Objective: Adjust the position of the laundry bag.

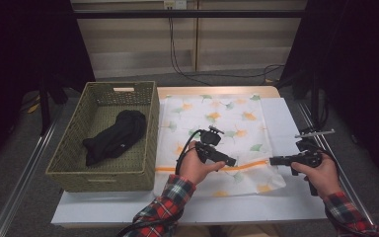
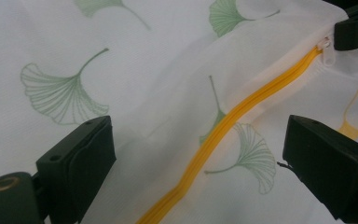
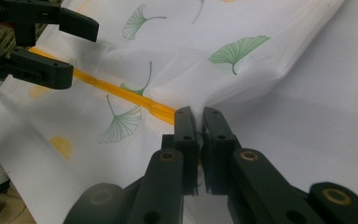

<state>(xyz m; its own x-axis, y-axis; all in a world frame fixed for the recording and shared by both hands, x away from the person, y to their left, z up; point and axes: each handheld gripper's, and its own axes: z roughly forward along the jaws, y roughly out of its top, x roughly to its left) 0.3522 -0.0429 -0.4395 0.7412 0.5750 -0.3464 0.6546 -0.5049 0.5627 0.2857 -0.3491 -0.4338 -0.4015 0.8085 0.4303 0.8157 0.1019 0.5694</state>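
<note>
White tabletop (image 1: 296, 207) carries the mesh laundry bag (image 1: 217, 128), right gripper (image 3: 199, 122) pinching its zipper end (image 3: 168, 113), left gripper (image 2: 196, 154) spread open above the zipper (image 2: 223, 128)

The high view is dim and soft, black at both upper corners with light pooled on the white laundry bag (image 1: 217, 138) at centre, while both gripper views are evenly bright, the near black jaws along their bottom edges slightly out of focus.
</note>
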